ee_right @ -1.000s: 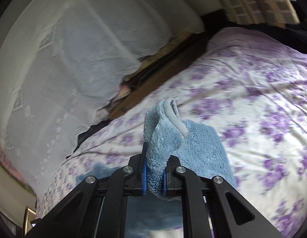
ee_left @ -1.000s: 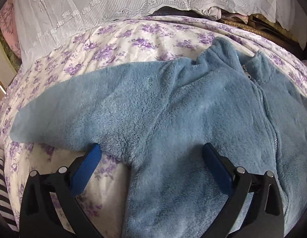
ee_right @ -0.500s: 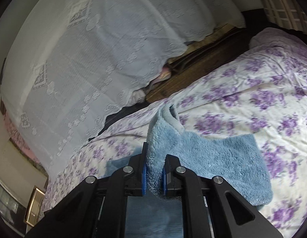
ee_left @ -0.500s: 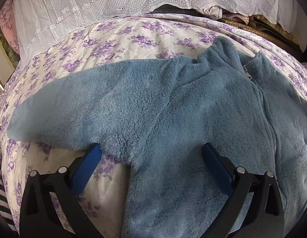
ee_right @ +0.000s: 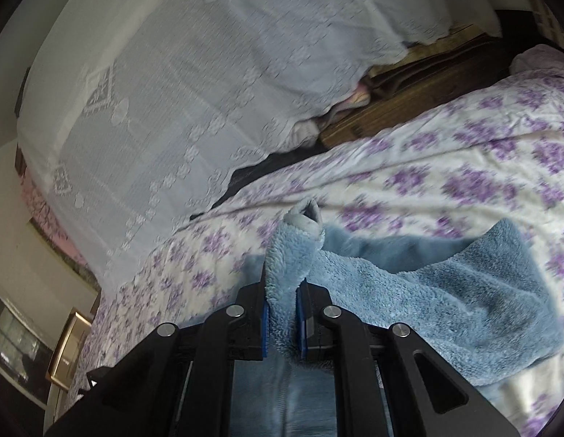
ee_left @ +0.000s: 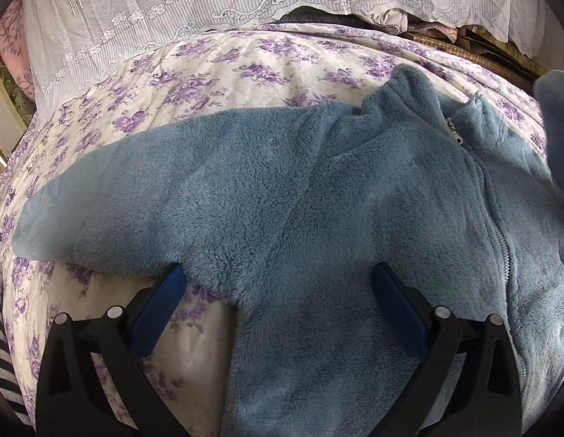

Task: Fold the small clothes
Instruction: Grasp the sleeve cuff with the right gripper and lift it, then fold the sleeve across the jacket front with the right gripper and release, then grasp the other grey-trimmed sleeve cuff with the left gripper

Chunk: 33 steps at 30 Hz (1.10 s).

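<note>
- Far left on the bed [ee_left: 245,69], the jacket's [ee_left: 318,225] one sleeve [ee_left: 143,211] lies stretched flat, long axis running sideways across the purple-flowered cover, cuff end pointing toward the bed's left edge.
- Next over, the left tool [ee_left: 278,284] is spread wide and gripping nothing. Its left pad sits just under the armpit seam, its right pad rests on the fleece of the body panel. Looks like it's just parked there pinning the jacket.
- Middle: the blue fleece jacket lies front-up, zipper [ee_left: 496,225] closed and running up to the collar, which points toward the lace cloth [ee_left: 209,11] at the far side of the bed.
- Right side: the right tool [ee_right: 282,313] is clamped tight on the other sleeve [ee_right: 445,291], pinching it near the cuff end [ee_right: 304,218], which pokes up between the jaws. The rest of that sleeve trails off to the right in its own view, lifted and partly flipped so the fluffier inside shows.
- In the left view a blur of blue fleece shows at the right edge, probably that lifted sleeve.
- What matters next, I'd guess: the jacket body lies to the left of the right tool, so the held sleeve has to travel left across the zipper line and land on the chest. Right hand is the only one holding it, so it's the one for the job.
</note>
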Available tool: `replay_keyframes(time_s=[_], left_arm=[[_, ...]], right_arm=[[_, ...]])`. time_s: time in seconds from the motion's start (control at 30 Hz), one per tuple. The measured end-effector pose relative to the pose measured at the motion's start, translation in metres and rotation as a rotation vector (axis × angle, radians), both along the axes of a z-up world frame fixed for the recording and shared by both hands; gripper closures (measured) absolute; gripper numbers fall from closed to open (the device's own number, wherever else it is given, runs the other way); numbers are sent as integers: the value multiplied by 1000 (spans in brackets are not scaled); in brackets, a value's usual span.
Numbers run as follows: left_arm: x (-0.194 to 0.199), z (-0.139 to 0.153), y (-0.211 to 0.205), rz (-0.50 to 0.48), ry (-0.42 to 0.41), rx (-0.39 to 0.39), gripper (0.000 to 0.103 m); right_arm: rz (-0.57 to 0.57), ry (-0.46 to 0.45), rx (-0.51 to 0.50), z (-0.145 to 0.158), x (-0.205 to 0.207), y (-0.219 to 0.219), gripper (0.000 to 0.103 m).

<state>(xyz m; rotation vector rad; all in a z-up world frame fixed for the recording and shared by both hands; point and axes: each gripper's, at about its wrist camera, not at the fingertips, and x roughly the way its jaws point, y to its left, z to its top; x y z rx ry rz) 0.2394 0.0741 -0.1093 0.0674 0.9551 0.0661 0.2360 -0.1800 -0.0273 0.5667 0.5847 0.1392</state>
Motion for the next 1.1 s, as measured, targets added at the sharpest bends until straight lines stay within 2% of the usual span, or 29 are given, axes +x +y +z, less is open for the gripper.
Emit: replay_keyframes(time_s=[0.23,0.4,0.67,0.77,0.87,1.0,1.1], left_arm=[[0,0,-1,1,1,0,4],[1,0,-1,1,1,1,4],[1,0,-1,0,2,1,4],[1,0,-1,-1,3,2,4],[2,-1,-1,-2,4,-2,4],[1,-1,1,-5,5,-14,4],[0,2,3,-11,0,-34,4]], right_arm=[[78,35,-43,-22,10,41,91],[116,56,-58,-34,15,55,91],[219,34,-71,-43,21,78,90],[299,105,-89,-58,34,92,87],[341,163,-56,-68,38,93,76],[407,94,-23,-46,19,85,48],[460,32,-49,-28,1,82,47]])
